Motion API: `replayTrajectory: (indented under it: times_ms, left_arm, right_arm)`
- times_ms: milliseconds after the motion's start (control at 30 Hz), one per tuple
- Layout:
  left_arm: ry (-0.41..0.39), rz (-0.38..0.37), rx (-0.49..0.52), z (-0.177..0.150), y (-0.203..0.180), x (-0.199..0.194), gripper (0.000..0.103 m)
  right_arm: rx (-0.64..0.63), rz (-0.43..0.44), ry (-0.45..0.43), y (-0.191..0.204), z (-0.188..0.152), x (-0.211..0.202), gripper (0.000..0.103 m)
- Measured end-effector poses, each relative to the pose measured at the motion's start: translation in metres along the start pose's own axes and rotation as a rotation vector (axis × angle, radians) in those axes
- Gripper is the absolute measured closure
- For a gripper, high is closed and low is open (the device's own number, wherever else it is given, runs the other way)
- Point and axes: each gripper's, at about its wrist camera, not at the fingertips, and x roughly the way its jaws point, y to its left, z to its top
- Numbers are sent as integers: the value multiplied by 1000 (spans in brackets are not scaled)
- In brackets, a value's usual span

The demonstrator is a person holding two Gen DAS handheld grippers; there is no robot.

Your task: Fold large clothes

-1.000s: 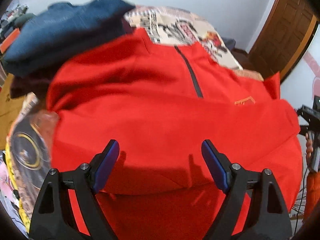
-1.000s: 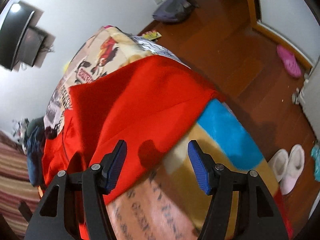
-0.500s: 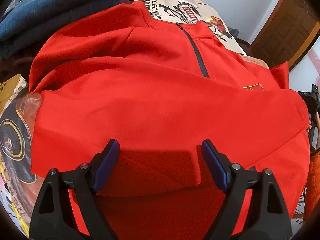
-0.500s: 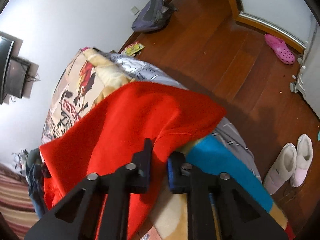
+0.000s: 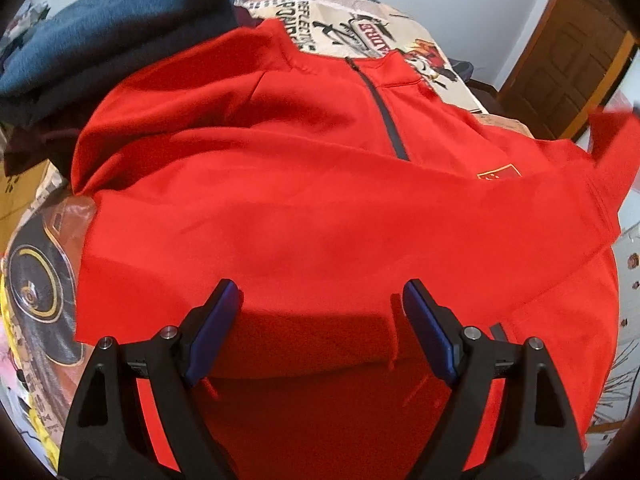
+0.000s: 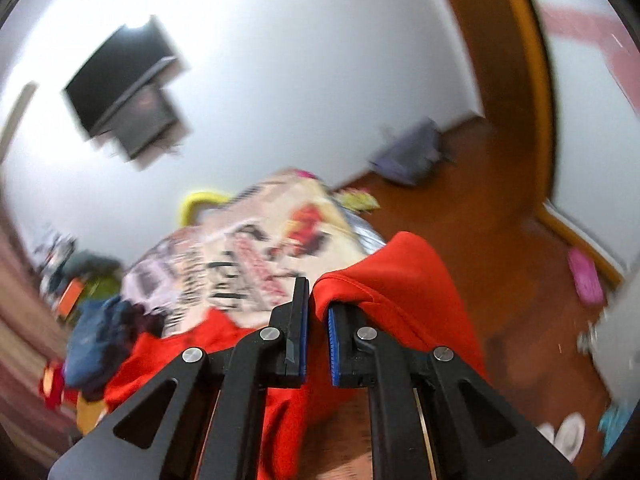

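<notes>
A large red zip-neck jacket (image 5: 320, 200) lies spread front-up on a bed with a printed blanket (image 5: 352, 36). One sleeve is folded across its chest. My left gripper (image 5: 320, 312) is open and hovers just above the jacket's lower part, touching nothing. My right gripper (image 6: 317, 304) is shut on a raised edge of the red jacket (image 6: 392, 280) and holds it up above the bed. That lifted part also shows at the right edge of the left wrist view (image 5: 612, 140).
A pile of dark blue clothes (image 5: 120, 36) lies at the bed's far left. A wooden door (image 5: 560, 48) stands at the far right. A wall TV (image 6: 124, 88), a grey bag (image 6: 412, 152) and pink slippers (image 6: 584, 276) on the wood floor surround the bed.
My right gripper closed on the jacket's edge and lifted it up off the bed. My left gripper stayed open over the jacket and shifted only slightly.
</notes>
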Motion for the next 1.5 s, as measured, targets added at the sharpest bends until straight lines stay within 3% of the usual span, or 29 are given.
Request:
replayTrajectory:
  times_ms: [133,267,400,533,700,833,900,1033,1067,1133,1267,1500]
  left_arm:
    - [-22,-10,16,-2,-4,-9,19]
    - [-44,-10,21,-5,-2,-22,19]
    - [-69,1,25,-9,3,-33,19]
    - [-72,3,21,-13,9,-38,19]
    - [-69,14,16,-16,13,-39,19]
    - [-60,11,-5,-19,15,-36,19]
    - [-56,8,-12,-20,14,-35,19]
    - [-61,3,-8,-18,8,-36,19]
    - [-66,3,-5,-17,5,-37,19]
    - [-71,3,1,-16,3,-38,19]
    - [-75,-6,6,-14,-1,-39,19]
    - [-62,-15,-8,-12,-1,-33,19]
  right_arm:
    - [-165,92,18,56,-7,-7,96]
    - [-263,166,120,96,-40,8,96]
    - [-222,211,307,101,-89,43,96]
    - [-190,172,507,94,-142,81,96]
    - [-224,147,618,98,-166,87,96]
    - [-274,178,583,101,-150,65,95]
    - [-275,181,552,103,-143,60,90]
    - [-215,126,425,84,-117,40,38]
    - [-187,116,393,79,-112,38,36]
    - [-111,102,355,60,-99,36,36]
    - [92,84,359,16,-91,45,36]
    - [396,83,453,-49,-114,82,36]
